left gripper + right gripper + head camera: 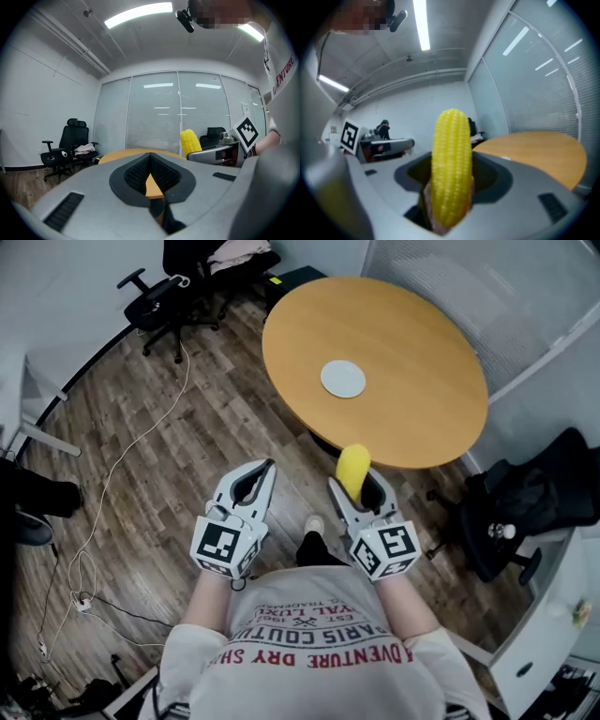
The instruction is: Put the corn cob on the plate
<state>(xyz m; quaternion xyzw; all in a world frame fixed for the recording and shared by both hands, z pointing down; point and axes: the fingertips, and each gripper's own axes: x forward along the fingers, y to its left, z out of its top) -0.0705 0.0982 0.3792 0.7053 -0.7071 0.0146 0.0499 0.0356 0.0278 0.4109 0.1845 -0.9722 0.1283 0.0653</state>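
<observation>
Right gripper jaws clamped on yellow corn cob, just short of round wooden table. Right gripper view alone shows grip at cob base. Left gripper jaws together, empty. Only head view shows small pale round plate, mid-table.

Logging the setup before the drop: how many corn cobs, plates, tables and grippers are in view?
Corn cob: 1
Plate: 1
Round table: 1
Grippers: 2, left gripper and right gripper
Total: 5
</observation>
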